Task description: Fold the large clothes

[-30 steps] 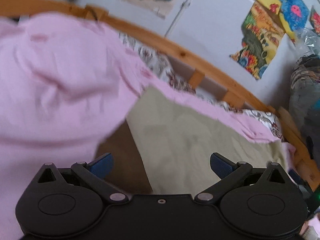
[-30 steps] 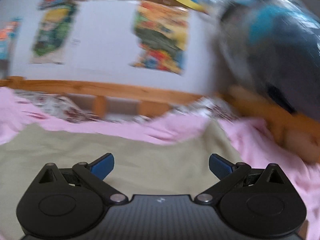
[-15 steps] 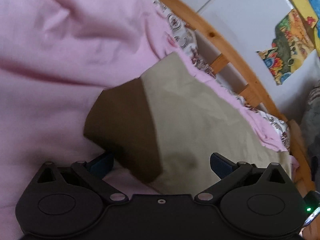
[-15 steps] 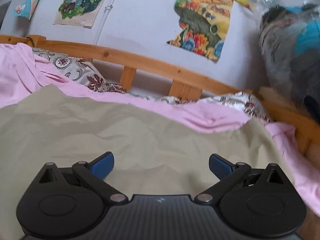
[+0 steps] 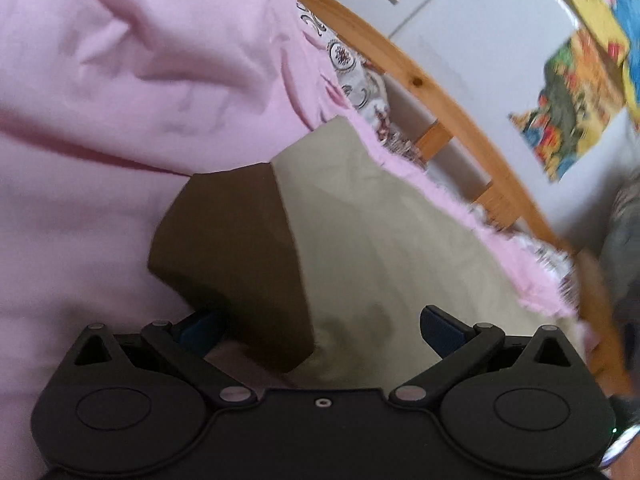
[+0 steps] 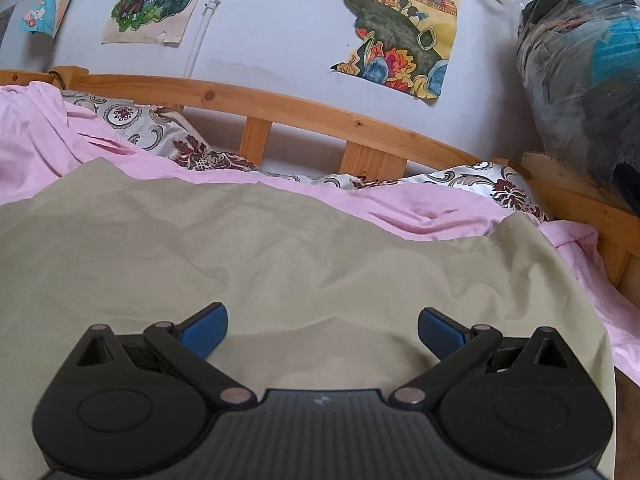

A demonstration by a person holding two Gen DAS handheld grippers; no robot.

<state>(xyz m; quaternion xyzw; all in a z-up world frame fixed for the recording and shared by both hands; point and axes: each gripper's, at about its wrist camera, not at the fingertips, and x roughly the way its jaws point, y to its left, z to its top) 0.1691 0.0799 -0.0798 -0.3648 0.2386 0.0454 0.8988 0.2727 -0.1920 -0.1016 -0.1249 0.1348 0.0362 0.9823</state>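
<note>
A large khaki garment (image 6: 280,256) lies spread over a pink bedsheet (image 6: 36,140). In the left wrist view the same khaki garment (image 5: 380,232) has a raised, shadowed fold at its left edge. My left gripper (image 5: 320,328) hovers over that edge, open, with the fold standing between its blue fingertips (image 5: 440,326) and nothing pinched. My right gripper (image 6: 322,332) is open low over the garment's near side, with flat cloth under its wide-apart blue pads (image 6: 204,330).
A wooden bed rail (image 6: 304,108) runs behind the bed, with patterned pillows (image 6: 140,128) against it. Posters hang on the white wall (image 6: 280,32). A bulging plastic bag of clothes (image 6: 580,80) sits at the right. Rumpled pink sheet (image 5: 120,80) fills the left.
Both grippers have come down closer to the khaki garment. The left one swung over the garment's left edge; the right one steadied over its near side. Both stay open.
</note>
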